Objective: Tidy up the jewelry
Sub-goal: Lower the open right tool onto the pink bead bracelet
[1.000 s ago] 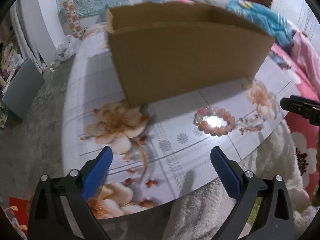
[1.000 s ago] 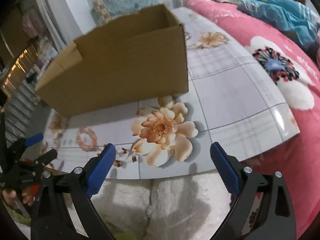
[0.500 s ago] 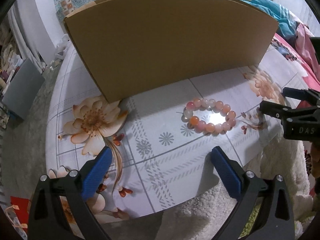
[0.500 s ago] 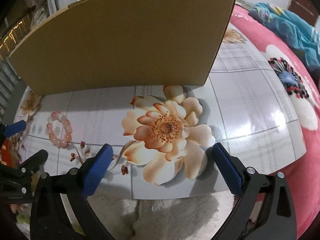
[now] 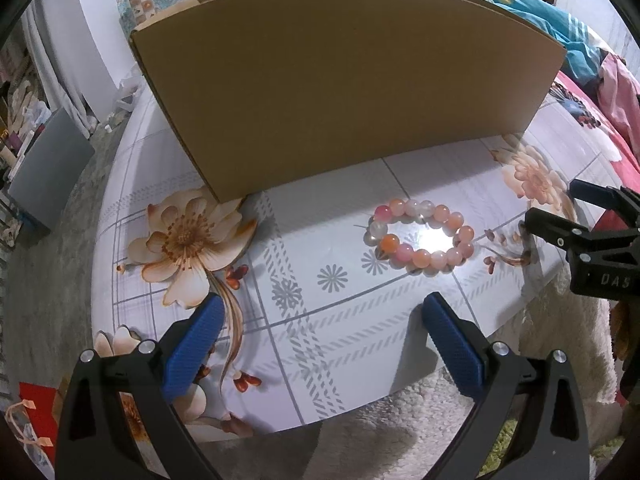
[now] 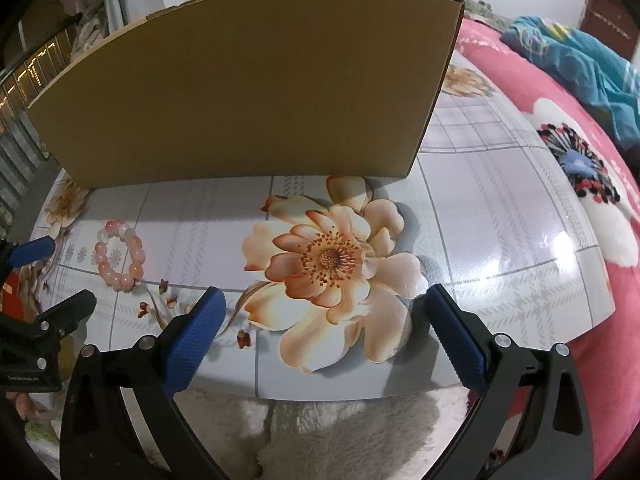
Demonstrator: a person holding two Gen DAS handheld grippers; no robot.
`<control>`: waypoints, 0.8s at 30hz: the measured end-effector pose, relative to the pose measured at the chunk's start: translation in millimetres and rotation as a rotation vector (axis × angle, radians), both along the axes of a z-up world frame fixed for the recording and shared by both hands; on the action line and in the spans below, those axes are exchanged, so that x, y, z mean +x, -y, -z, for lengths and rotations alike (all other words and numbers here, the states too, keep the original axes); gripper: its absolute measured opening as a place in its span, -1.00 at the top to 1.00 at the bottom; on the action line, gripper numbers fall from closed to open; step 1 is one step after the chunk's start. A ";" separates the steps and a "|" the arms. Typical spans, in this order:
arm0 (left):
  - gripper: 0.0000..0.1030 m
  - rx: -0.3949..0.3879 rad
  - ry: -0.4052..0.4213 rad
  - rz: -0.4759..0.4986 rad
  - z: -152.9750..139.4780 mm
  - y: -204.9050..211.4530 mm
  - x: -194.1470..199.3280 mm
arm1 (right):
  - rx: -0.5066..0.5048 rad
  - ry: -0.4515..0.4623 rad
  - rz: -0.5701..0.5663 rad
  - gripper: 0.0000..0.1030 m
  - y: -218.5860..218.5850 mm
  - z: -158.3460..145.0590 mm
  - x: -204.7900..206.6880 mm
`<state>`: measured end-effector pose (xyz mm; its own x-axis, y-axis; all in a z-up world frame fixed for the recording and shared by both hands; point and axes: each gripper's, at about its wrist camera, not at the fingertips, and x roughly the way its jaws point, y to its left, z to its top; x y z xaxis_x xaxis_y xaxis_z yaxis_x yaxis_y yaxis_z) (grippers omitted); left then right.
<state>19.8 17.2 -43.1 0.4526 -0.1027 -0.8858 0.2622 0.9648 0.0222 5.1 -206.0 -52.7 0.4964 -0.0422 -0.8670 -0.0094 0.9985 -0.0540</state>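
Observation:
A pink and orange bead bracelet (image 5: 421,237) lies flat on the flowered table (image 5: 312,320), just in front of a tall brown cardboard box (image 5: 344,80). My left gripper (image 5: 324,316) is open near the table's front edge, a short way before the bracelet and to its left, with nothing between its blue pads. In the right wrist view the bracelet (image 6: 119,253) lies far left, the box (image 6: 248,92) fills the back, and my right gripper (image 6: 326,308) is open over a large printed flower. The box's inside is hidden.
The right gripper's black fingers (image 5: 560,232) reach in at the right edge of the left wrist view. A white fluffy rug (image 6: 352,432) lies below the table's front edge. A pink flowered blanket (image 6: 600,200) and a teal cloth (image 6: 580,52) lie to the right.
Both grippers have moved forward and lower toward the table; the box now fills the back of both views and the bracelet looks larger. Both stay open.

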 end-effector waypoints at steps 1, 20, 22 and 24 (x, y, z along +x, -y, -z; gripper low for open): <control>-0.89 0.000 -0.001 -0.002 -0.9 0.2 0.6 | -0.001 -0.005 -0.005 -0.85 0.2 -0.1 -0.3; -0.89 0.009 -0.011 -0.034 -3.2 2.1 3.2 | 0.107 0.017 -0.206 -0.54 -40.4 -28.5 15.4; -0.89 0.008 -0.011 -0.034 -2.9 1.6 3.0 | 0.113 0.000 -0.231 -0.30 -47.3 -25.9 19.3; -0.89 0.008 -0.012 -0.033 -2.9 1.8 3.0 | 0.121 -0.014 -0.251 -0.11 -51.8 -23.6 23.3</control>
<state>22.8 15.4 -40.2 0.4454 -0.0805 -0.8917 0.2304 0.9727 0.0273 28.5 -154.2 -29.1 0.4667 0.1846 -0.8649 -0.2570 0.9641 0.0670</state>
